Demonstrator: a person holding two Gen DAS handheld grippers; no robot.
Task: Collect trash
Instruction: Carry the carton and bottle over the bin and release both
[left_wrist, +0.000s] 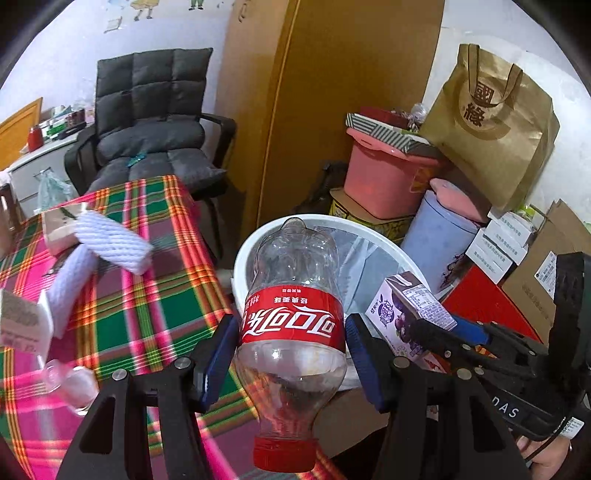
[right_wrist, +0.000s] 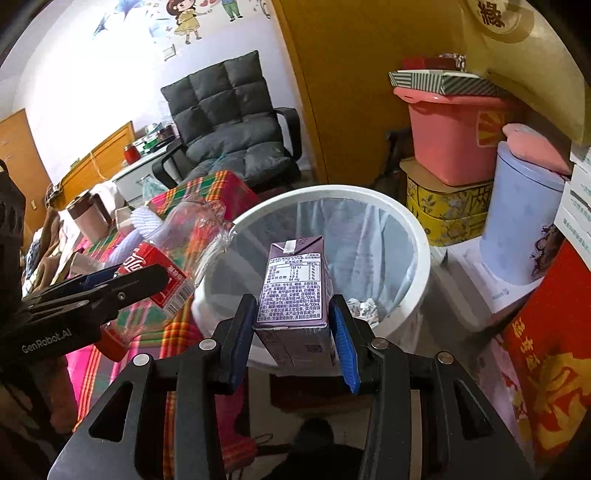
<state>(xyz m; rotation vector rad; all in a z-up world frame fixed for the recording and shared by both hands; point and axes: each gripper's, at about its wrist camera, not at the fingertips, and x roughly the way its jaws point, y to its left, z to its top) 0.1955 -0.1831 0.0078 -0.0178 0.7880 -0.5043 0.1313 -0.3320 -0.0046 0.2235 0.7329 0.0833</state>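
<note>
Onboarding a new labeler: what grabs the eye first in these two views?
The left gripper clamps an empty cola bottle, cap toward the camera. The right gripper holds a purple drink carton over the white lined bin beside the plaid-covered table.

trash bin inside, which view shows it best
The right wrist view: it looks down into the white trash bin, showing its liner and crumpled trash at the bottom. In the left wrist view the cola bottle and purple drink carton hide most of the bin.
</note>
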